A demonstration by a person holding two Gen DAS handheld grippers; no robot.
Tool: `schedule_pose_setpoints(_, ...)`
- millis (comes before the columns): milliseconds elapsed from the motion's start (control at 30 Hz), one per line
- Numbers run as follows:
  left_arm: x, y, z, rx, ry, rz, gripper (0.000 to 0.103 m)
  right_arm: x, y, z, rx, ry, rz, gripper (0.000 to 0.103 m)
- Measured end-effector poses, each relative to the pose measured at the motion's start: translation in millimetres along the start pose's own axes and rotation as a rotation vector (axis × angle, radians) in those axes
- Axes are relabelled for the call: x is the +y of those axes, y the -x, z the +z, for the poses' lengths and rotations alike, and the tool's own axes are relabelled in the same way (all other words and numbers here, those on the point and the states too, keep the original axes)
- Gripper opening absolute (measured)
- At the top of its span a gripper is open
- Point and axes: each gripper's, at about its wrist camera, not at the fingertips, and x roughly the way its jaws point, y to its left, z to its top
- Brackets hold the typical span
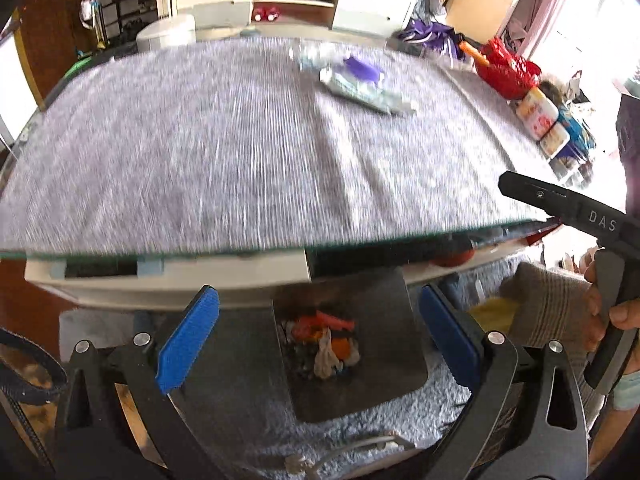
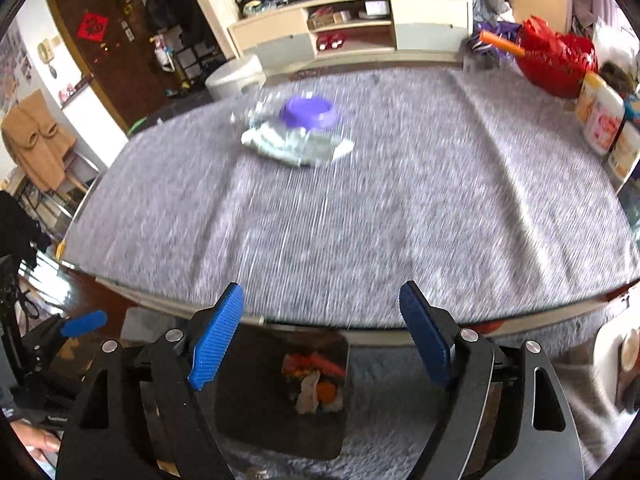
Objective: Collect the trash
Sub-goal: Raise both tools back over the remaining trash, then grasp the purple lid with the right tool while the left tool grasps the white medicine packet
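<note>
I see the trash bin on the floor just below the table edge, w/ orange, red and whitish scraps inside; can't make out what they are. Remaining trash sits far across the grey cloth: a purple cap-like piece on a crumpled clear wrapper, both blurred. Left claw hangs over the bin, fingers apart, nothing between. Right claw likewise spread and empty, near the table edge. Red bag and jars at far right, partly cut off.
</note>
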Motion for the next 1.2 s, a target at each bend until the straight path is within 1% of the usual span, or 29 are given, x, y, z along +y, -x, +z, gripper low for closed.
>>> schedule_pose_setpoints(167,-0.9,2.6,30.8,-0.023,-0.019,0.016,0.095,-3.3,0.7,29.0,-0.023,0.006,-0.010,0.081)
schedule_pose_setpoints(367,2.7,-2.4,63.8,-0.028,-0.054,0.048,0.095,0.9,-14.7,60.2,-0.021,0.019,-0.008,0.081)
schedule_pose_setpoints(600,22.1,-12.1,112.8,-0.045,-0.020,0.083,0.095,0.5,-41.2,95.0,-0.003,0.014,0.015,0.081)
schedule_pose_setpoints(767,33.4,-24.9,143.0,-0.051,-0.003,0.091,0.095,2.9,-67.3,124.9,0.006,0.007,0.027,0.081)
schedule_pose_setpoints(933,32.6,-48.7,162.3,-0.031,-0.025,0.083,0.095,6.9,-100.8,147.5,0.040,0.004,0.036,0.081)
schedule_pose_setpoints(1100,23.3,-79.3,167.2,0.015,-0.065,0.067,0.095,10.2,-139.5,160.9,0.102,0.016,0.046,0.081)
schedule_pose_setpoints(1200,20.1,-95.9,168.4,0.041,-0.075,0.056,0.095,11.9,-155.2,165.5,0.123,0.011,0.054,0.081)
